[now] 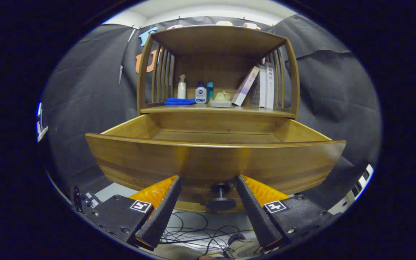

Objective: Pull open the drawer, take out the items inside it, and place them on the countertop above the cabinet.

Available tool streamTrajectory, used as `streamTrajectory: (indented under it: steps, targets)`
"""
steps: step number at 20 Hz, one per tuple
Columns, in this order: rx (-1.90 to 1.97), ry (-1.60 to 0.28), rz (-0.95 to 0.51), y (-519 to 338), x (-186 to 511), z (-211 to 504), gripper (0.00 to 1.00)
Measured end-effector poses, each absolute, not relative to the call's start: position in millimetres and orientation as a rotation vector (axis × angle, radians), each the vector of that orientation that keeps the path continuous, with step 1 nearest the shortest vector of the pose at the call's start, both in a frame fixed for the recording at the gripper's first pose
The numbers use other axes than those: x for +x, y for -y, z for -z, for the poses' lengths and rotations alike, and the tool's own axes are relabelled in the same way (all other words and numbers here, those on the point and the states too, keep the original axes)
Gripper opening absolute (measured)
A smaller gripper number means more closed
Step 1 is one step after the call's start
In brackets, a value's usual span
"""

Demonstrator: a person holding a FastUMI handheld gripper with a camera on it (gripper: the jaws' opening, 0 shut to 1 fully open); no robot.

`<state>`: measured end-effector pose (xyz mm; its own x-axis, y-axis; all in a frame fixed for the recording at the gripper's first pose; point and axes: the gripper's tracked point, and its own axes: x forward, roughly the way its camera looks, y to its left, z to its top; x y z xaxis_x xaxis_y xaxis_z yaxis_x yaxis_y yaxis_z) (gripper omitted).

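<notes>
Pulling step judged done: wooden drawer [215, 159] stood open, its visible floor bare. Claw [208, 182] gaped either side of black knob [221, 196], gripping nothing. Next: reach inside for items.

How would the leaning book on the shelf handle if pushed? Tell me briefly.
The leaning book rests tilted against upright books, so a nudge would probably slide or topple it. It looks thin and likely light. The gripper is open around the drawer knob.
</notes>
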<state>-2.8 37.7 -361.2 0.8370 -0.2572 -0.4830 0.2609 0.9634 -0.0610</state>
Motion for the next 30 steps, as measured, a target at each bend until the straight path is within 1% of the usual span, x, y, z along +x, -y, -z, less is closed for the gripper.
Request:
streamTrajectory:
  steps: [2, 9, 15, 24, 29, 30]
  targets:
    - [0.042, -0.519, 0.297, -38, 6, 361, 0.98]
    - [0.089, -0.531, 0.285, -37, 34, 362, 0.99]
    - [0.072, -0.511, 0.282, -28, 82, 356, 0.99]
    - [0.042, -0.555, 0.296, -7, 170, 374, 0.99]
    - [0.033, -0.578, 0.312, 6, 205, 379, 0.99]
    - [0.045, -0.574, 0.323, 5, 203, 375, 0.99]
